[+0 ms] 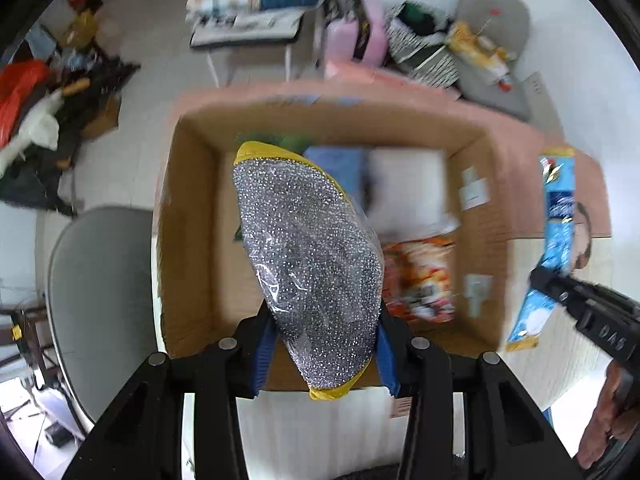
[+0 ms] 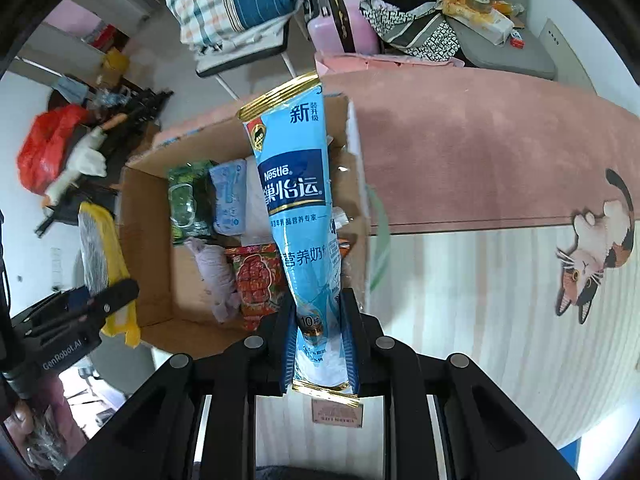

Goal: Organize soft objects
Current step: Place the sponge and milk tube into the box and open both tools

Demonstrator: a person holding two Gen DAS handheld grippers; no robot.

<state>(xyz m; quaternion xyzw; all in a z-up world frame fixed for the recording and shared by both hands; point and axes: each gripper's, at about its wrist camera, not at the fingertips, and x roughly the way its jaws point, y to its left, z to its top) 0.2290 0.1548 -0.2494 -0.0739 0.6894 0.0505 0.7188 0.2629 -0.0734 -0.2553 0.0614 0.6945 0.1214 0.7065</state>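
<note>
Here, left hand-held gripper (image 1: pixel 320 344) clamping scouring pad (image 1: pixel 308 264), right hand-held gripper (image 2: pixel 320 344) clamping milk sachet (image 2: pixel 300 208)

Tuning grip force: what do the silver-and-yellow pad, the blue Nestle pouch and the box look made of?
Scouring pad: sparkly metallic mesh with yellow fabric edging, apparently inside a clear film wrapper, judging by its creased glare.
Nestle pouch: glossy printed plastic or foil laminate with gold crimped seals; it flexes, so soft fill likely.
Cardboard box: matte brown corrugated cardboard, by its colour and folded flaps.
</note>
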